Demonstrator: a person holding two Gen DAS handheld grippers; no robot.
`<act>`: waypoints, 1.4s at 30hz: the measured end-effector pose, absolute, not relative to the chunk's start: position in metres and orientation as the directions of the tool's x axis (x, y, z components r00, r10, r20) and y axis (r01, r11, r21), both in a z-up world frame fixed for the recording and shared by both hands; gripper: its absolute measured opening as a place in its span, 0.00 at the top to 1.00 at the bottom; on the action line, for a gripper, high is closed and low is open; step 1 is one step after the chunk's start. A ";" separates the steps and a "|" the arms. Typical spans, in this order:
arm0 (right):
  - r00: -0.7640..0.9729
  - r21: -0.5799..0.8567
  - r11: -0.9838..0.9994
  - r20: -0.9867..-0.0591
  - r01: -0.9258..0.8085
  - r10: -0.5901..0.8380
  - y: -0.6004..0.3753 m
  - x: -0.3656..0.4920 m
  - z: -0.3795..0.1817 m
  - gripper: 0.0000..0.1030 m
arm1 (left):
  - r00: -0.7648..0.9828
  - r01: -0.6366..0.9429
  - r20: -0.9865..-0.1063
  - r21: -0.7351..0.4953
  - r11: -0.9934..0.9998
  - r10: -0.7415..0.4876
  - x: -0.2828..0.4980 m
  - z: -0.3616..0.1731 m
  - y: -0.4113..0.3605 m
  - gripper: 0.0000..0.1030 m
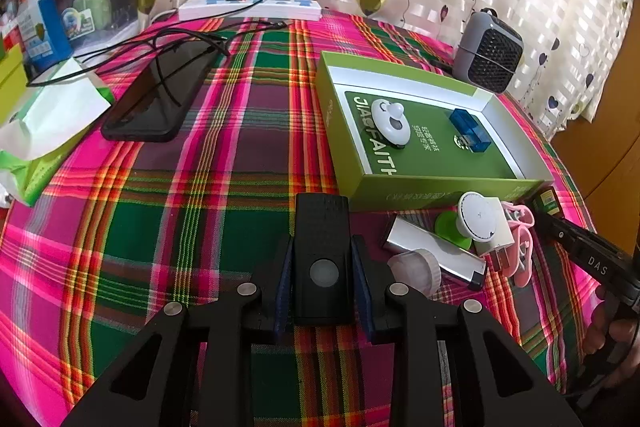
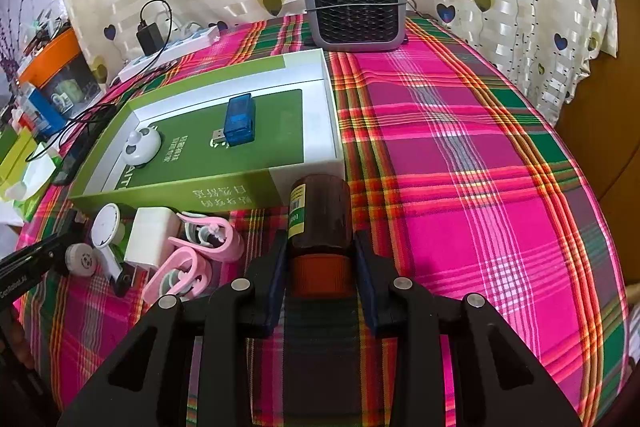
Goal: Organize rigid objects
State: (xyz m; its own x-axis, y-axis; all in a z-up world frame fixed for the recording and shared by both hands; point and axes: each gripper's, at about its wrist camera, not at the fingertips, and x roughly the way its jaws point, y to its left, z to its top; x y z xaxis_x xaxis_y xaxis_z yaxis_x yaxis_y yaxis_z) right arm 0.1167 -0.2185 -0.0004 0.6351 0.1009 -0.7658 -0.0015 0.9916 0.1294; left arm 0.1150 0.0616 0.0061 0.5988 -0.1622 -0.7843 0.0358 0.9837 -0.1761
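On my table (image 2: pixel 460 155) sit one grey heater (image 2: pixel 354 3) and one green box (image 1: pixel 400 183) holding two things: a white gadget (image 1: pixel 390 123) and a blue dongle (image 1: pixel 470 131). My left tongs (image 1: pixel 322 267) clench one black remote (image 1: pixel 322 251); my right tongs (image 2: pixel 322 267) clench one brown bottle (image 2: pixel 322 215) lying just before the box.

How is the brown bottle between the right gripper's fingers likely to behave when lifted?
The brown bottle looks rigid, so it should hold its shape in the right gripper. Its round, smooth wall may slip or rotate. Lying on its side, it could roll across the plaid cloth if released.
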 end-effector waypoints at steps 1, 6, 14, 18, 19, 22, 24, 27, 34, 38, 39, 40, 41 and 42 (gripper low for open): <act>0.635 0.129 0.992 -0.766 -0.001 0.101 -0.219 0.117 0.000 0.68 | 0.599 0.036 -0.784 -0.176 0.984 -0.162 0.115 0.006 0.062 0.74; 0.635 0.130 0.992 -0.766 -0.001 0.101 -0.218 0.117 0.000 0.68 | 0.599 0.036 -0.784 -0.176 0.984 -0.162 0.115 0.006 0.062 0.74; 0.635 0.130 0.992 -0.766 -0.001 0.101 -0.219 0.117 -0.001 0.68 | 0.599 0.036 -0.784 -0.177 0.984 -0.163 0.115 0.006 0.062 0.74; 0.635 0.129 0.992 -0.766 -0.002 0.101 -0.218 0.116 -0.001 0.68 | 0.599 0.035 -0.783 -0.180 0.983 -0.165 0.115 0.006 0.062 0.74; 0.635 0.128 0.992 -0.766 -0.003 0.101 -0.218 0.116 0.000 0.68 | 0.599 0.035 -0.783 -0.182 0.983 -0.166 0.115 0.006 0.062 0.74; 0.634 0.133 0.991 -0.766 -0.006 0.107 -0.217 0.116 0.000 0.68 | 0.598 0.031 -0.783 -0.190 0.981 -0.170 0.114 0.007 0.063 0.74; 0.632 0.136 0.991 -0.767 -0.012 0.112 -0.216 0.116 0.000 0.68 | 0.597 0.028 -0.784 -0.192 0.981 -0.170 0.114 0.008 0.064 0.74; 0.636 0.139 0.990 -0.763 -0.015 0.117 -0.216 0.115 0.002 0.68 | 0.598 0.027 -0.783 -0.195 0.980 -0.172 0.113 0.009 0.065 0.74; 0.647 0.144 0.989 -0.752 -0.022 0.124 -0.217 0.112 0.010 0.68 | 0.627 0.033 -0.760 -0.194 0.980 -0.172 0.107 0.025 0.068 0.74; 0.655 0.143 0.989 -0.745 -0.028 0.126 -0.217 0.110 0.016 0.68 | 0.636 0.048 -0.748 -0.208 0.977 -0.190 0.105 0.035 0.068 0.74; 0.656 0.144 0.989 -0.743 -0.032 0.130 -0.217 0.110 0.017 0.68 | 0.636 0.052 -0.745 -0.217 0.975 -0.200 0.105 0.037 0.068 0.74; 0.658 0.145 0.989 -0.742 -0.035 0.132 -0.216 0.110 0.019 0.68 | 0.638 0.058 -0.741 -0.224 0.973 -0.209 0.105 0.040 0.067 0.74; 0.660 0.145 0.989 -0.740 -0.037 0.133 -0.216 0.110 0.021 0.68 | 0.640 0.063 -0.739 -0.223 0.973 -0.211 0.106 0.042 0.066 0.74; 0.662 0.144 0.989 -0.737 -0.040 0.134 -0.216 0.110 0.023 0.68 | 0.642 0.067 -0.737 -0.220 0.973 -0.210 0.106 0.044 0.065 0.74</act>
State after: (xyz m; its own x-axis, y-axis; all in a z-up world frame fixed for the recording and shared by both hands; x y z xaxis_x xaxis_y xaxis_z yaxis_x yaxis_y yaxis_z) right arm 0.1097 -0.2155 0.0226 0.6624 0.1341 -0.7370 -0.0402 0.9888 0.1439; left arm 0.1058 0.0651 0.0438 0.6421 -0.2103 -0.7372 0.0668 0.9733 -0.2195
